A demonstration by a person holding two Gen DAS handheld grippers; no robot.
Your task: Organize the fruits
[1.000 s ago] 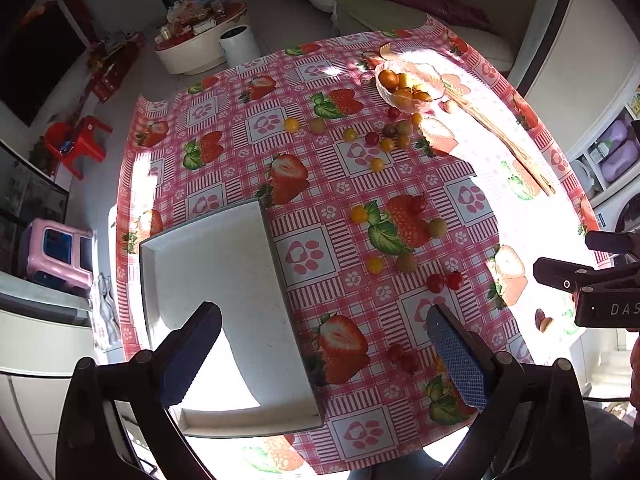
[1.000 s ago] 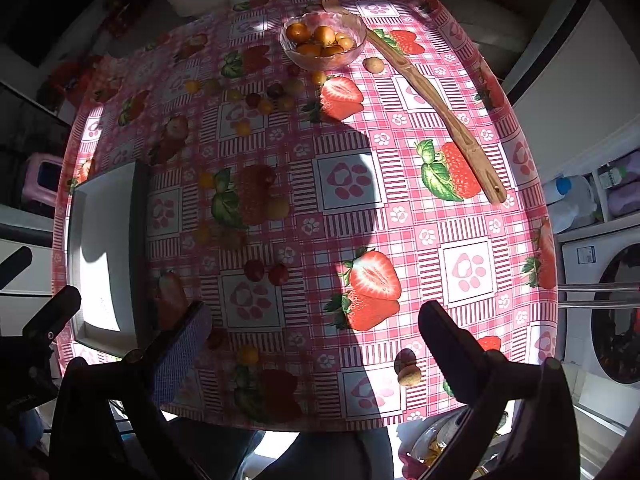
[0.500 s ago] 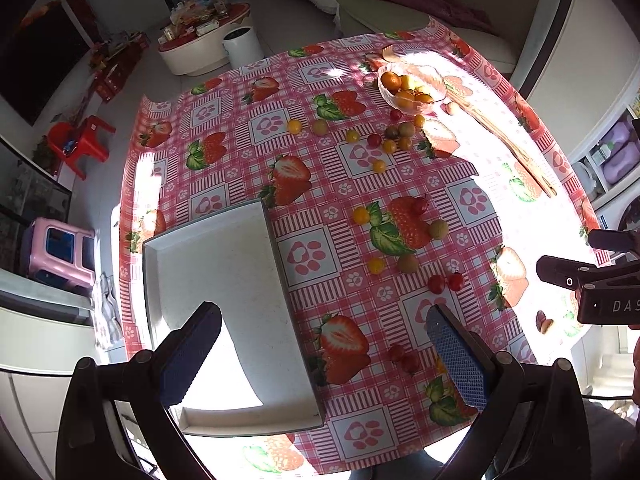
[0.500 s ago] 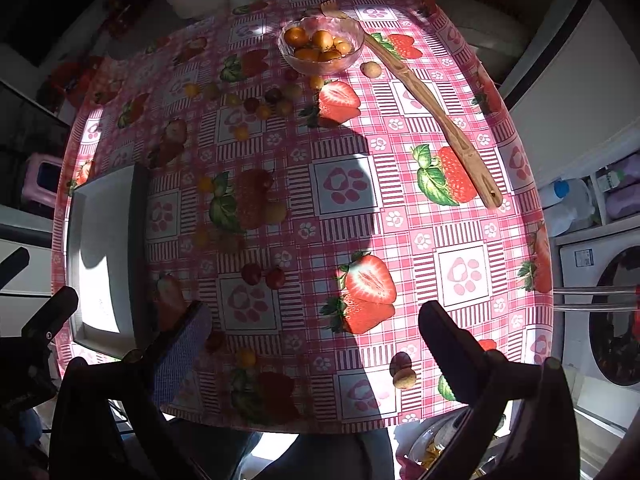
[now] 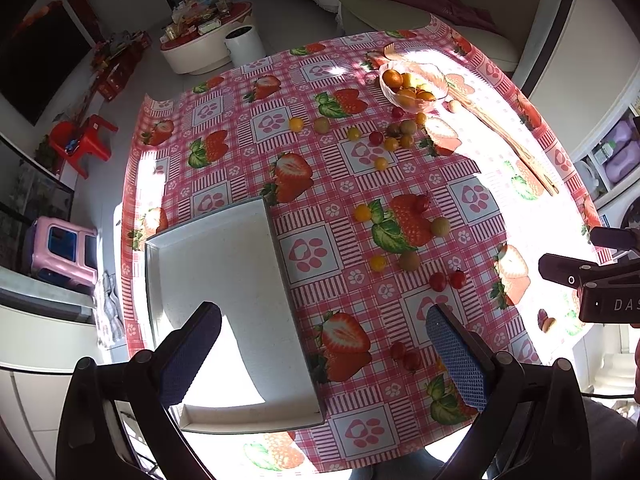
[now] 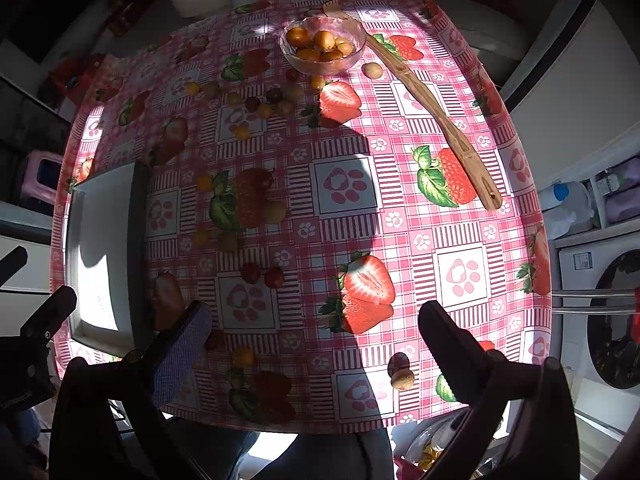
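Note:
Several small fruits lie scattered on the strawberry-print tablecloth [image 5: 312, 248]: yellow and red cherry tomatoes [image 5: 437, 281] and tan longans [image 5: 409, 260]. A glass bowl [image 5: 412, 84] with orange fruits stands at the far side; it also shows in the right wrist view [image 6: 322, 46]. An empty white tray [image 5: 224, 280] sits at the near left, and shows in the right wrist view [image 6: 100, 252]. My left gripper [image 5: 320, 348] is open and empty, high above the tray's right edge. My right gripper [image 6: 316, 344] is open and empty above the near table edge.
A long wooden fork [image 6: 432, 108] lies along the table's right side. A longan [image 6: 402, 378] sits near the front edge. A sofa [image 5: 420, 4], a coffee table [image 5: 204, 44] and a washing machine [image 6: 600, 320] surround the table.
Both grippers have shifted slightly, so the table sits a little lower in both views. Both stay open and empty. No fruit has moved.

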